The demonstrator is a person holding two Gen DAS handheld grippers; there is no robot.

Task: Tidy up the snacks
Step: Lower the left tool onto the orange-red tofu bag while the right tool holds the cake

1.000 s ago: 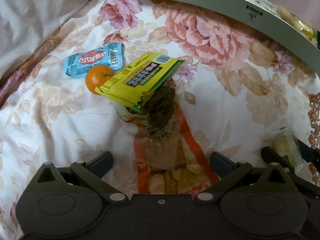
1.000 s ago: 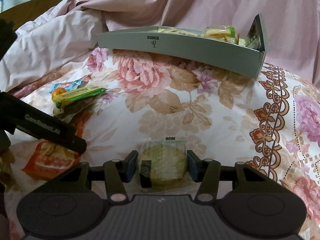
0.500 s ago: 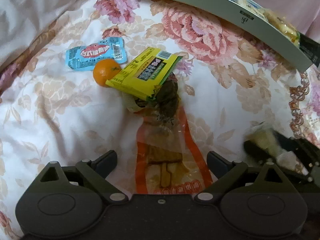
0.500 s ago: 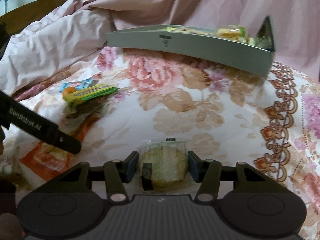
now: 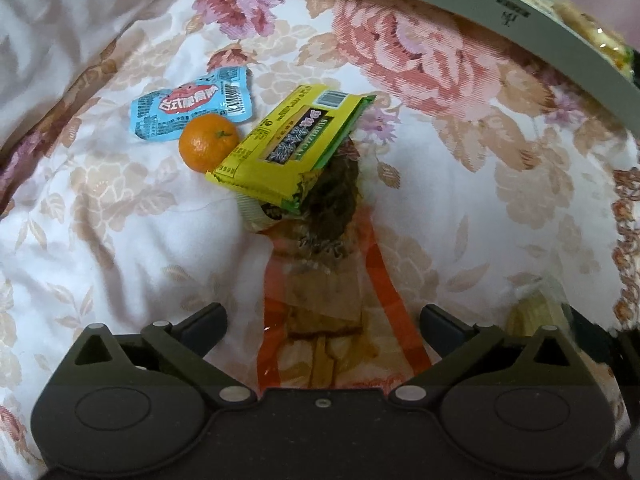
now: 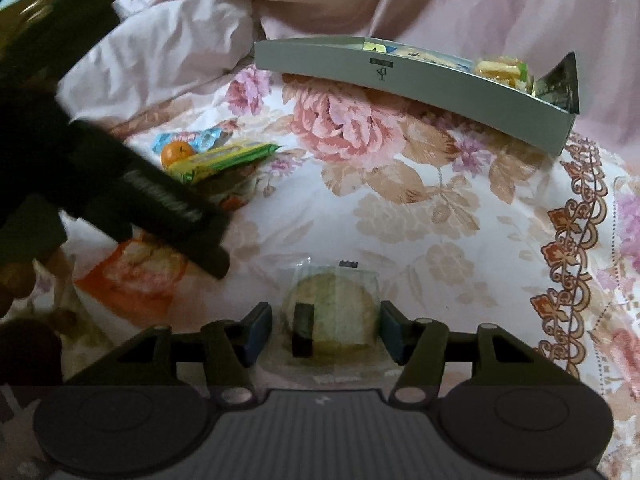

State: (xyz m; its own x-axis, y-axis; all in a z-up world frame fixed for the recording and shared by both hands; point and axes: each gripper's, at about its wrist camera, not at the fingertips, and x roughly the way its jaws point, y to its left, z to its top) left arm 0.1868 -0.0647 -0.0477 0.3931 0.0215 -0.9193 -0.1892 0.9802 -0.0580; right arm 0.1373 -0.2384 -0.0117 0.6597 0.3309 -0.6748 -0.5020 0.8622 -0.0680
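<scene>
Two grippers are in use. Right gripper, lower centre, straddles the wrapped cake; its jaws have just been opening, pads clear of the wrapper, so no grip. Left gripper stands wide over the orange bag, apparently lining up. Box, upper right, likely awaits both.

The grey box is cut off by the frame's top edge; its contents stay indistinct.
</scene>
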